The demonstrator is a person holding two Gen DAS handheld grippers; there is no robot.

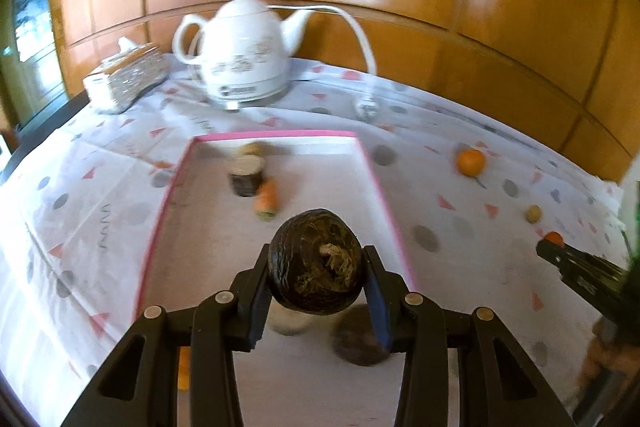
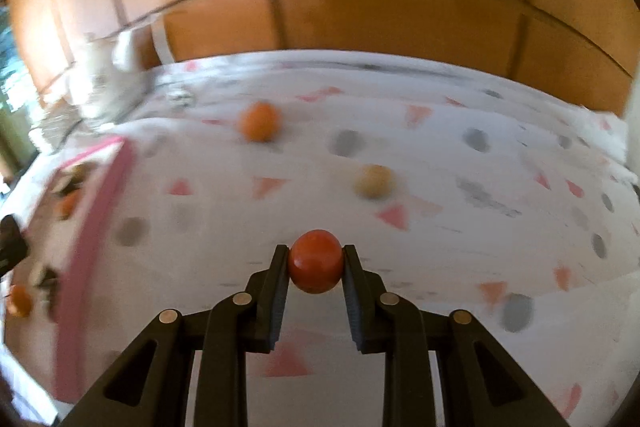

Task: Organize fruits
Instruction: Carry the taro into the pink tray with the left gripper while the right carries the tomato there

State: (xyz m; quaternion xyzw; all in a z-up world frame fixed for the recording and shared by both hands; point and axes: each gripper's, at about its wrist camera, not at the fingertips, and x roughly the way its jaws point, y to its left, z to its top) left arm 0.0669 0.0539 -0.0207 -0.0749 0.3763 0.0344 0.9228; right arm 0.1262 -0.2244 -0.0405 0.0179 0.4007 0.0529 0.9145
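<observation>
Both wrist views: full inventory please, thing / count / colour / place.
Tray: 1, white with pink rim, centre of table.
Dark round fruit: 1, brown-black, held over tray.
Small red fruit: 1, red-orange, held over the cloth.
Orange: 1, orange, on cloth right of tray.
Small tan fruit: 1, yellowish, on cloth right of tray.
Items in tray: several, blurred.
Kettle: 1, white, back of table.
Tissue box: 1, silvery, back left.
Left gripper: black, closed on dark fruit.
Right gripper: black, closed on red fruit.

left gripper (image 1: 316, 269): jaws clamped, loaded, raised | right gripper (image 2: 316, 263): jaws clamped, loaded, raised
</observation>
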